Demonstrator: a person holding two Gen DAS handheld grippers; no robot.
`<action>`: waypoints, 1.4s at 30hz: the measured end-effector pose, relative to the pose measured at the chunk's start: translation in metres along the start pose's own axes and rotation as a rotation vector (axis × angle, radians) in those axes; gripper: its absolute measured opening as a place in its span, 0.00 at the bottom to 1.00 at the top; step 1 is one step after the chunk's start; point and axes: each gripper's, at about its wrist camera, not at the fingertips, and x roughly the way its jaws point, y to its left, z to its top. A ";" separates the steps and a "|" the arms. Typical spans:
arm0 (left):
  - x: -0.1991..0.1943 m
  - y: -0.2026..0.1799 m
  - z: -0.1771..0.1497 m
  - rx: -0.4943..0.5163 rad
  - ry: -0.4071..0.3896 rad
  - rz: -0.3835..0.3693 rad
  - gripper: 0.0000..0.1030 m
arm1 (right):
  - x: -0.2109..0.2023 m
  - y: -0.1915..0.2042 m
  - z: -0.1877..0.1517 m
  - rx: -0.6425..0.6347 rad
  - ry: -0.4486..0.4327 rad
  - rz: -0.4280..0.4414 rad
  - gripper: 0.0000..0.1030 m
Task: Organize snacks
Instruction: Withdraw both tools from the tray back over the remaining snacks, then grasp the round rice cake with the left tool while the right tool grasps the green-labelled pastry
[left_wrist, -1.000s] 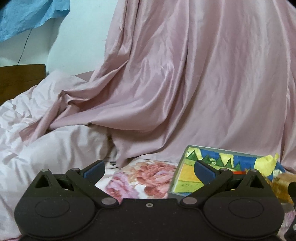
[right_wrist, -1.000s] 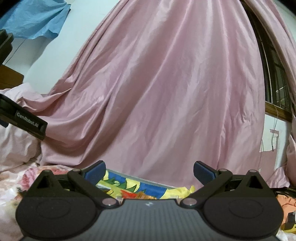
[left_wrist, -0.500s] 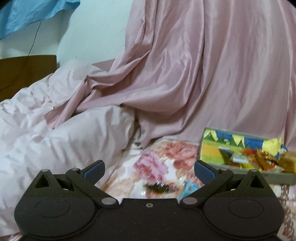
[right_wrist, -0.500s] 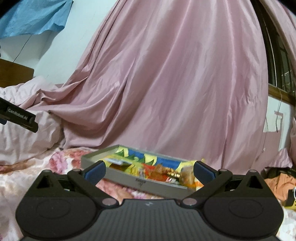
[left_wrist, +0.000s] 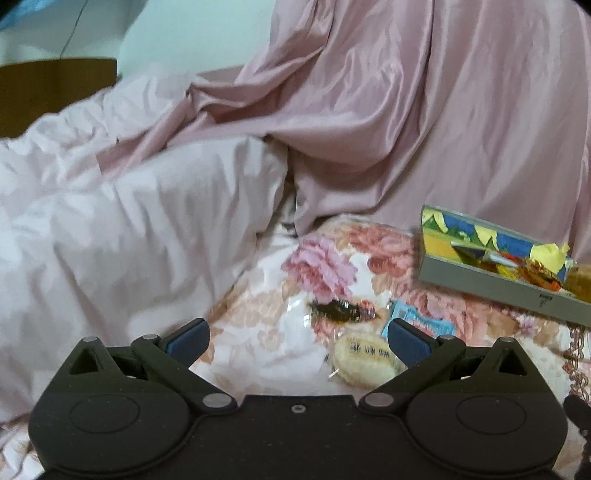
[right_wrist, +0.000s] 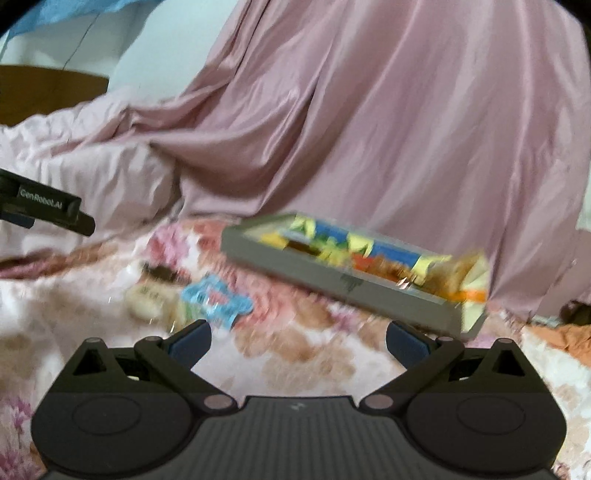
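A shallow grey box (left_wrist: 491, 286) (right_wrist: 306, 271) with a colourful lining lies on the flowered bedspread and holds several wrapped snacks. Loose snacks lie in front of it: a dark one in clear wrap (left_wrist: 338, 309) (right_wrist: 160, 272), a pale round one (left_wrist: 364, 356) (right_wrist: 146, 297) and a light blue packet (left_wrist: 417, 319) (right_wrist: 216, 299). My left gripper (left_wrist: 297, 338) is open, nothing between its fingers, just short of the pale snack. My right gripper (right_wrist: 297, 338) is open and empty, nearer than the box. The right wrist view is blurred.
A pale pink quilt (left_wrist: 110, 229) is heaped at the left. A pink curtain (left_wrist: 424, 110) hangs behind the box and drapes onto the bed. A wooden headboard (left_wrist: 55, 88) stands at far left. Orange cloth (right_wrist: 569, 338) lies at the right edge.
Both views have tilted downward: the bedspread, the loose snacks and the inside of the box have come into sight. Both grippers stay open.
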 end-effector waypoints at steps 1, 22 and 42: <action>0.003 0.002 -0.003 -0.006 0.006 -0.003 0.99 | 0.003 0.002 -0.001 -0.002 0.016 0.008 1.00; 0.099 0.018 0.000 0.059 0.165 -0.153 0.99 | 0.072 0.040 -0.021 -0.204 0.172 0.140 1.00; 0.139 0.019 -0.009 -0.092 0.213 -0.318 0.99 | 0.144 0.076 0.001 -0.201 0.141 0.381 0.91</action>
